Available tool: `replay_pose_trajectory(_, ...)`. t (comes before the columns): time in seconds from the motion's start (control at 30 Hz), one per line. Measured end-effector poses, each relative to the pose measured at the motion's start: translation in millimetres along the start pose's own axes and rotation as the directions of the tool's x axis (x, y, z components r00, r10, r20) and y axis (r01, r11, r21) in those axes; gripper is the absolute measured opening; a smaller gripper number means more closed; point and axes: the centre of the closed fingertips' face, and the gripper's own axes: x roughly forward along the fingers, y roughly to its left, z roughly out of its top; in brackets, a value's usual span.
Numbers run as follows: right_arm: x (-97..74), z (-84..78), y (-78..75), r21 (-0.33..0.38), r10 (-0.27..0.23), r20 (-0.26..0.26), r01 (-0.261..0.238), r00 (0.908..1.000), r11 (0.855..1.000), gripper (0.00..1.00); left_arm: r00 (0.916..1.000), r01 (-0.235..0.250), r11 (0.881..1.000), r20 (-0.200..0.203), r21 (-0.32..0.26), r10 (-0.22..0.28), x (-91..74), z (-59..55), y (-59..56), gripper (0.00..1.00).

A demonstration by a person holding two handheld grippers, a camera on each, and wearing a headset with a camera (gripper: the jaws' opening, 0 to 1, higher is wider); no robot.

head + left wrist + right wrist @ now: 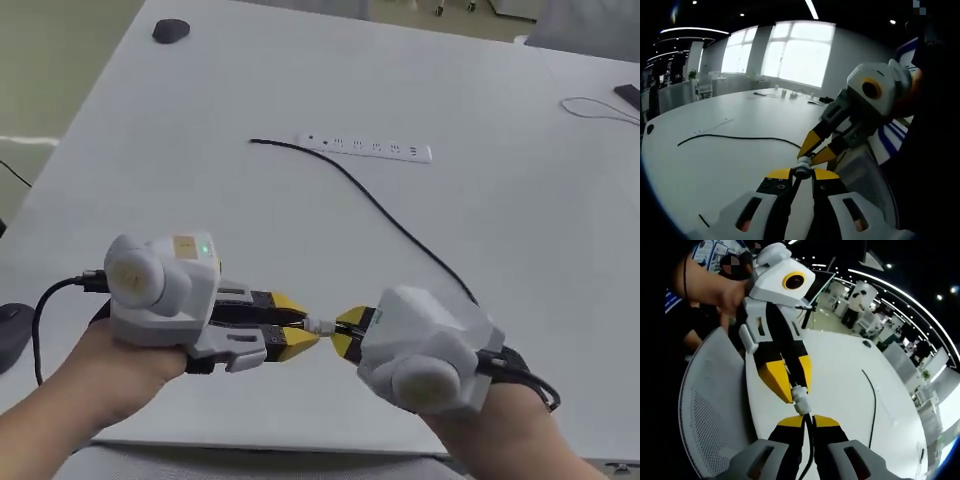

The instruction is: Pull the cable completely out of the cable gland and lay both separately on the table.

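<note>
The cable gland, a small white fitting, sits at lower centre of the head view, pinched between the yellow tips of the left gripper, whose jaws are closed on it. The right gripper faces it tip to tip, its jaws nearly together on the black cable just beside the gland; in the right gripper view the cable runs down between those jaws. The rest of the cable trails across the table toward the power strip at upper centre. Judging from this, the cable is not yet pulled free, so the pull and both placements remain.
</note>
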Motion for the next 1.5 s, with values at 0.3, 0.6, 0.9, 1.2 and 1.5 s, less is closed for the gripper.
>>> replay_pose_trajectory(0.3, 0.7, -1.2, -4.3, 0.06, -0.012, 0.015, 0.011, 0.9998, 0.998, 0.0, 1.0, -0.002, 1.0, 0.003, 0.012, 0.002, 2.0, 1.7, 2.0, 0.15)
replay_pose_trajectory(0.6, 2.2, -6.7, -13.1, 0.125, -0.033, 0.013, 0.031, 0.9994, 0.992, 0.0, 0.9999, -0.01, 1.0, 0.008, 0.006, 0.01, -1.0, 4.5, 6.9, 0.15)
replay_pose_trajectory(0.9, 2.3, -31.4, -34.2, 0.271, -0.09, -0.028, 0.094, 0.9956, 0.958, 0.0, 0.9993, -0.02, 1.0, 0.031, 0.003, 0.02, -3.9, 13.6, 16.7, 0.15)
replay_pose_trajectory(1.2, 2.7, -51.8, -49.5, 0.391, -0.144, -0.039, 0.148, 0.9888, 0.908, 0.0, 0.9991, -0.018, 1.0, 0.038, 0.007, 0.018, -3.7, 17.0, 20.5, 0.15)
replay_pose_trajectory(1.5, 5.0, -76.2, -54.6, 0.526, -0.194, -0.046, 0.189, 0.98, 0.83, 0.0, 0.9987, -0.019, 1.0, 0.048, 0.01, 0.019, -3.0, 20.6, 21.3, 0.15)
